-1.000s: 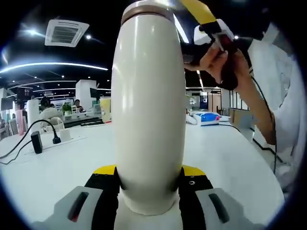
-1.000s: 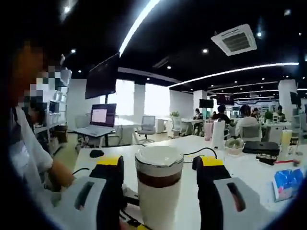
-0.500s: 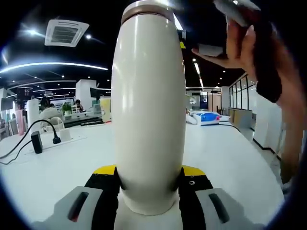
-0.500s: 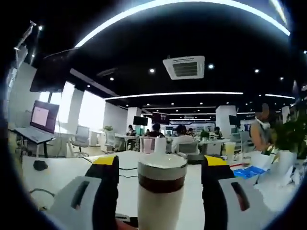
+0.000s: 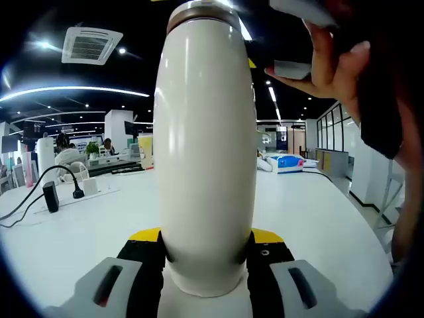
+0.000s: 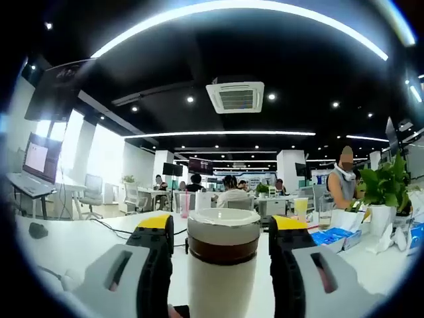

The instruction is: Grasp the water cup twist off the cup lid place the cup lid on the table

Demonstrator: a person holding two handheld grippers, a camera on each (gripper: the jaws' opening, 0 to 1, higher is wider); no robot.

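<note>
Right gripper view: cup lid (image 6: 223,232) nearer (centred).

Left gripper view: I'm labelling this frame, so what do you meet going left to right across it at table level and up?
Black power adapter with its cable → tall cream-white water cup with a brownish lid band → blue-and-white object lying on the far table → person's hand holding the other gripper.

Cup (image 5: 207,152) stands on the table (image 5: 318,225) between the left gripper's (image 5: 205,248) jaws, right gripper (image 6: 222,238) around its lid (image 6: 223,228).
</note>
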